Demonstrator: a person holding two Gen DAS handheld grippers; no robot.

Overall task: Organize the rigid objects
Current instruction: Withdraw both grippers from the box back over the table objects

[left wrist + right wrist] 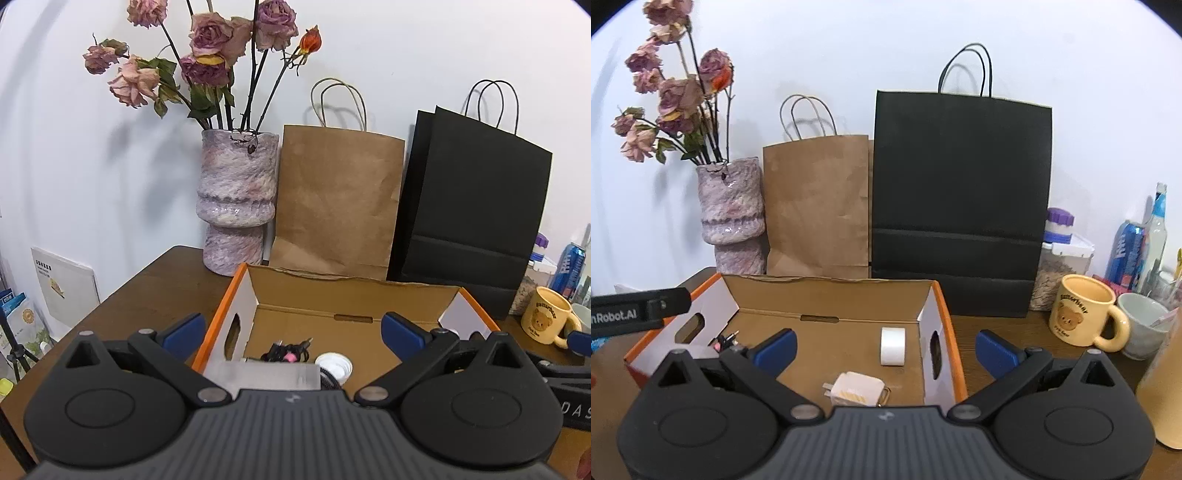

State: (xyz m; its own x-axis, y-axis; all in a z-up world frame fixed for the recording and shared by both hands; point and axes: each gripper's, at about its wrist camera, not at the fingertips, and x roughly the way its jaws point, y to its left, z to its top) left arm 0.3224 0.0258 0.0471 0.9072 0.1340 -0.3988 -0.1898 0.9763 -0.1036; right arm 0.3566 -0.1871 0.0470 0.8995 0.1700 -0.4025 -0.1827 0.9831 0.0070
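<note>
Both grippers, left gripper (293, 334) and right gripper (885, 349), spread empty; tape roll (892, 346) stands on edge in cardboard box (827, 295), axis sideways.

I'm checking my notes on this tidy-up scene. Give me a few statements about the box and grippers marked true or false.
1. The white tape roll lies inside the cardboard box. True.
2. The right gripper is shut on the plug adapter. False: it is open and holds nothing.
3. The yellow mug stands outside the box. True.
4. The left gripper grips the vase. False: it is open, apart from the vase.
</note>
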